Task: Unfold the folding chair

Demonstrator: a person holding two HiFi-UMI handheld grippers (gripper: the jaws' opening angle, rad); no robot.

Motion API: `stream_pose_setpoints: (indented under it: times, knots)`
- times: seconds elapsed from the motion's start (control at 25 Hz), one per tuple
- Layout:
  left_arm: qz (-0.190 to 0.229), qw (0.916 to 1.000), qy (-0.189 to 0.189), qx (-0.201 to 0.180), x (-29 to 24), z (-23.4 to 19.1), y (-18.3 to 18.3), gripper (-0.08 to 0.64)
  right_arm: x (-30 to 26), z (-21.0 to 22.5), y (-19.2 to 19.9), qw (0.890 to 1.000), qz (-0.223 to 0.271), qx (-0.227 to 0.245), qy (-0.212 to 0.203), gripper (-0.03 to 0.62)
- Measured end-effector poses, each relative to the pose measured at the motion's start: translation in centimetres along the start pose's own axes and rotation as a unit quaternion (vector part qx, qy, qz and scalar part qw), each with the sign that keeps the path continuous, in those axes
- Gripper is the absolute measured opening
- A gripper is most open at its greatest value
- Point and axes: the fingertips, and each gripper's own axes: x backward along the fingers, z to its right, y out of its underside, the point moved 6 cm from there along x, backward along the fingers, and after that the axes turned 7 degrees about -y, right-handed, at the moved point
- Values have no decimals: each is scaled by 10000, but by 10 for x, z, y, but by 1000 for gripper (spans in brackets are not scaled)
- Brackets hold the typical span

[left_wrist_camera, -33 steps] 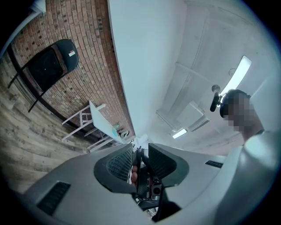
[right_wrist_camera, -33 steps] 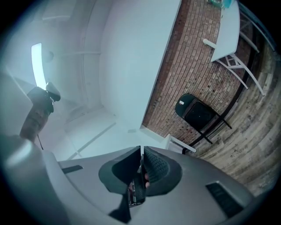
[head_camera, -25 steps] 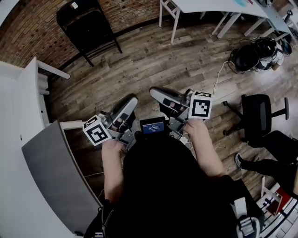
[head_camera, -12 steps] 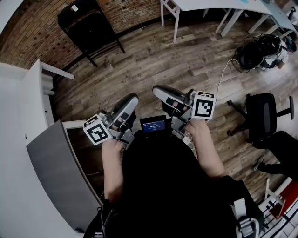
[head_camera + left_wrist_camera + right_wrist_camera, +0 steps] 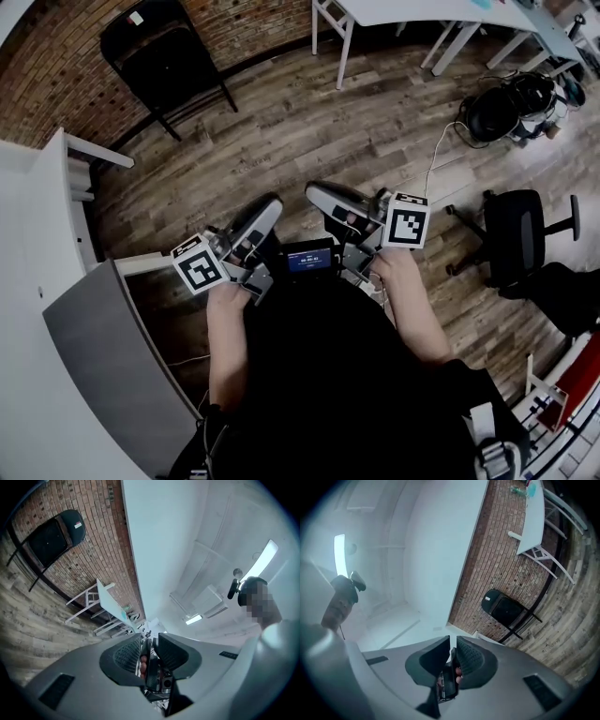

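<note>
The wood floor [image 5: 375, 141] runs ahead of you to the brick wall [image 5: 56, 66]. There the black folding chair [image 5: 164, 56] stands folded flat, leaning on the bricks, well apart from both your tools. Your left gripper [image 5: 272, 208] has its jaws a narrow gap apart, gripping nothing. Your right gripper [image 5: 314, 192] is pressed closed, empty as well.

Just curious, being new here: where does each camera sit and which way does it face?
Head view: on the person's head, facing down at wood-plank floor; forearms, left gripper, right gripper show.
Left gripper view: on that gripper, facing red brick wall; its grey jaws, slightly apart.
Right gripper view: likewise; jaws shut.
Shared: black folding chair.
</note>
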Motion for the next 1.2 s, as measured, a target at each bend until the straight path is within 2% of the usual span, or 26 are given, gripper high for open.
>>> stream_pose_setpoints:
  times: [0.12,0.36,0.6,0.84,1.08,1.2]
  knots:
    - [65,9998,55,191,-3,-18,-13,118,-11,12,-5,9998,36,24,176,32]
    - [221,9989,171,370,-6,-62,-117,118,-108,36,-56,9988,-71,257,404,34]
    - [336,9982,222,450,5,-97,-186,120,-186,50,-80,9975,-184,525,441,37]
    - [345,9977,253,518,14,-126,-218,120,-228,67,-84,9969,-271,539,509,107]
    - [524,9965,349,554,20,-132,-229,147,-245,74,-78,9970,-422,492,431,118]
    - [608,9962,279,549,22,-137,-234,155,-254,78,-79,9974,-504,417,293,118]
